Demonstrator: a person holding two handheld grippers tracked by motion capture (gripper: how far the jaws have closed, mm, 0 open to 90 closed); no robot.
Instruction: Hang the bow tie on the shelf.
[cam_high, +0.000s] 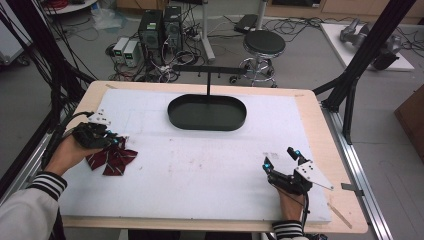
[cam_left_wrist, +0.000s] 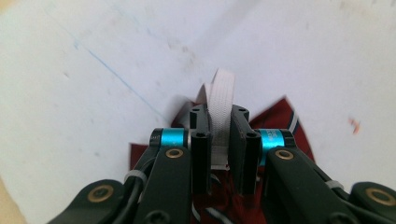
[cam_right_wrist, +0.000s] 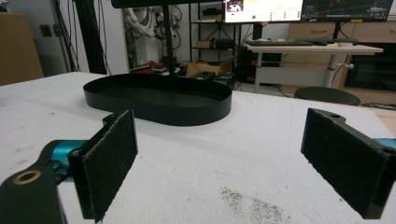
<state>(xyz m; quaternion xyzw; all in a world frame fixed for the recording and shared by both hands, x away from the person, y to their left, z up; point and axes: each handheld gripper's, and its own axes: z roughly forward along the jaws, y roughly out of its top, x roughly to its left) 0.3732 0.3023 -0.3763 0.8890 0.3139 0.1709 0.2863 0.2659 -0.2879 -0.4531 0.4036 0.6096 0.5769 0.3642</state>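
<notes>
The left gripper (cam_high: 114, 142) sits at the left side of the table, low over a dark red bow tie (cam_high: 114, 159) with thin pale stripes that lies on the white sheet (cam_high: 210, 160). In the left gripper view its jaws stand close together, clamped on a white strap (cam_left_wrist: 219, 105) that rises between them and loops over toward the sheet beyond. The red cloth of the bow tie (cam_left_wrist: 280, 119) spreads out under and behind the jaws, showing on both sides of them. From the high view, the person's left hand (cam_high: 67, 152) wraps the gripper's body, and the bow tie lies just beside and partly under the gripper's tips, near the left edge of the sheet.

The right gripper (cam_high: 281, 159) rests at the right side of the table, close to the near edge, well apart from the bow tie. Its jaws are spread wide with nothing between them; in the right gripper view the two black pads (cam_right_wrist: 109, 158) stand far apart over bare white sheet. The person's right hand (cam_high: 290, 202) holds it from below in the high view.

A black oval tray (cam_high: 172, 112) stands at the far middle of the sheet, with a thin black stand (cam_high: 208, 82) rising from its far side and carrying a crossbar. The tray (cam_right_wrist: 121, 95) also shows ahead of the right gripper, between and beyond its open jaws. The wooden table (cam_high: 320, 130) shows as a border around the sheet.
</notes>
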